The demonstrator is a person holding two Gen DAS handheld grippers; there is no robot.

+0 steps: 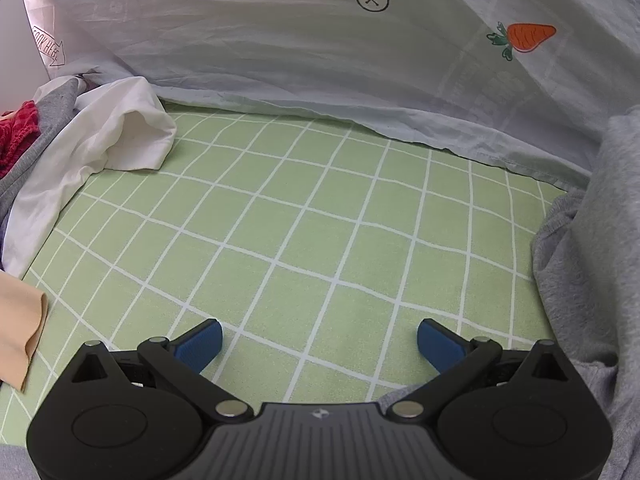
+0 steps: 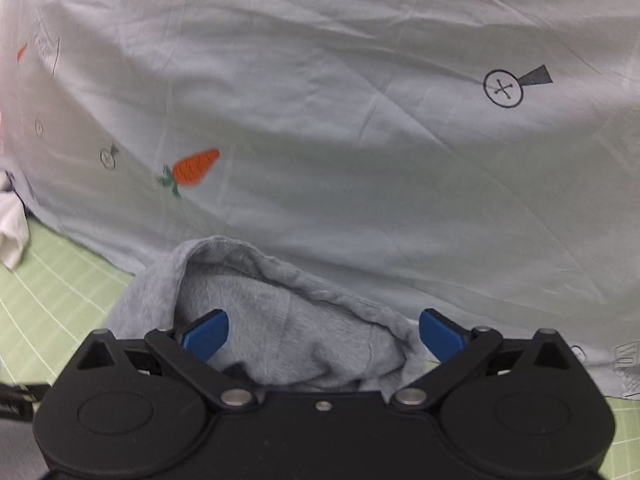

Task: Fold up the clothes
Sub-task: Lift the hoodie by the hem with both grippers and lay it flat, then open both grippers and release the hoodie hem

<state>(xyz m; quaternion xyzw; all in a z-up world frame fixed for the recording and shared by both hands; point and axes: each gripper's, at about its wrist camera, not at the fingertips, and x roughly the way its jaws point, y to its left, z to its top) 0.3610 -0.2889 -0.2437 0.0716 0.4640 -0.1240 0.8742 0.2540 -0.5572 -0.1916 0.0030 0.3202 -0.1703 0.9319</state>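
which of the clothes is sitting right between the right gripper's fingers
The grey garment, bunched between the open right gripper. The white garment lies far left; the red one shows only in the left view.

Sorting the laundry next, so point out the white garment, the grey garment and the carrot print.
white garment (image 1: 132,136), left wrist view, its bunched sleeve.
grey garment (image 2: 280,320), right wrist view, inside its opening.
carrot print (image 1: 530,36), left wrist view, orange body.

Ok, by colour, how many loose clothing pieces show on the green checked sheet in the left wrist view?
Grey: 2, the right grey piece and the left grey piece
White piece: 1
Red piece: 1
Peach piece: 1
Total: 5
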